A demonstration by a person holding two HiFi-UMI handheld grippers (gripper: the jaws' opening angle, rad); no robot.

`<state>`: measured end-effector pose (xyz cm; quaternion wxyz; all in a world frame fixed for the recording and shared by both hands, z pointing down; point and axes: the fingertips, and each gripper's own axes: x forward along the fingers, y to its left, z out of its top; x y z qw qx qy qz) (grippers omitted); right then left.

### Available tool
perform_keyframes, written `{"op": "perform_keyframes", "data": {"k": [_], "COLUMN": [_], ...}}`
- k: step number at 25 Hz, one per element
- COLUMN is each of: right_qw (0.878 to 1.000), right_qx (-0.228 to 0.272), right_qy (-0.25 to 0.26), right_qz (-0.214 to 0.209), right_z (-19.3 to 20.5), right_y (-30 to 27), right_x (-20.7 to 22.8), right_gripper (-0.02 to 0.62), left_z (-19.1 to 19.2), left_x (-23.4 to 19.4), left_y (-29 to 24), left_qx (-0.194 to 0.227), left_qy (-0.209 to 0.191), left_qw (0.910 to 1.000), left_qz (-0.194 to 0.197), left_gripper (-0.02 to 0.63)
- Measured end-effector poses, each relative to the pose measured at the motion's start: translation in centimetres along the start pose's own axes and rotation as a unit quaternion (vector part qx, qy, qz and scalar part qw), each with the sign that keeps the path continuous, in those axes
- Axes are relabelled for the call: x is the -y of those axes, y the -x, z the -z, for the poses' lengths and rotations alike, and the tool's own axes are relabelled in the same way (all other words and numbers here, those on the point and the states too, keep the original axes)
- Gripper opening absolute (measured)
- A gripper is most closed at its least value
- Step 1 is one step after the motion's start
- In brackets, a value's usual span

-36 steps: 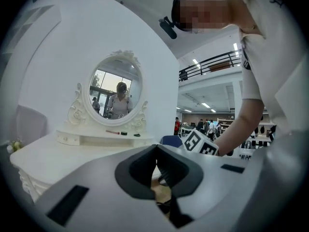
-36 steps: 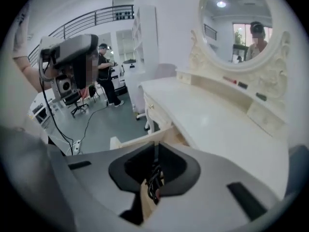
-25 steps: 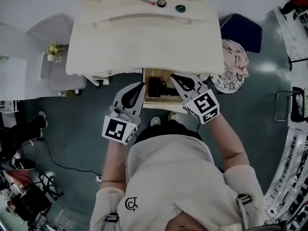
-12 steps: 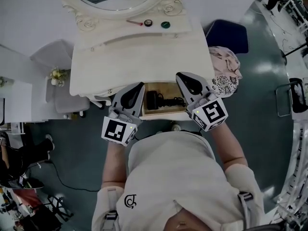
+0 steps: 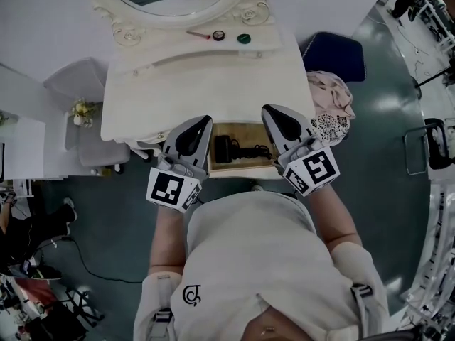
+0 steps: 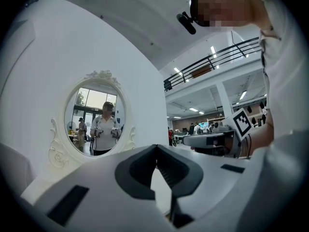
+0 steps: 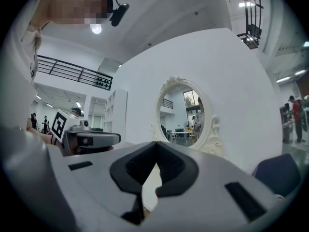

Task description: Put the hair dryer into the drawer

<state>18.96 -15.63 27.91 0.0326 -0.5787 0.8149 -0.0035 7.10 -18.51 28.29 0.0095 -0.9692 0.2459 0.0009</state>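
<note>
1. The black hair dryer (image 5: 238, 150) is lying inside the open wooden drawer (image 5: 245, 170) of the cream vanity table (image 5: 199, 77). It's below and between the two sets of jaws, touching neither.
2. Left gripper (image 5: 202, 121): jaws pressed together, nothing in them.
3. Right gripper (image 5: 271, 111): same deal, closed and empty.
4. So I'd say the putting-in part is done. At most, shutting the drawer is left.
</note>
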Motion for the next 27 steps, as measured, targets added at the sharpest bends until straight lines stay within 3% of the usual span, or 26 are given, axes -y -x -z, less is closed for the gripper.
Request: {"op": "perform_keyframes", "data": {"k": [12, 27], "right_qw": [1.000, 0.999], "right_qx": [-0.008, -0.041], "right_qy": [0.004, 0.035], "right_qz": [-0.014, 0.007], "right_z": [0.6, 2.3], "right_y": [-1.3, -0.8], "right_x": [-1.0, -0.3], "right_gripper": [0.005, 0.005], "left_z": [0.5, 0.8], "left_x": [-1.5, -1.7], "left_y": [0.2, 0.3], "left_qx": [-0.012, -0.017], "left_qy": [0.002, -0.004], "left_qw": [0.9994, 0.9991], "left_qz": [-0.031, -0.038], "left_gripper": [0.014, 0.014]}}
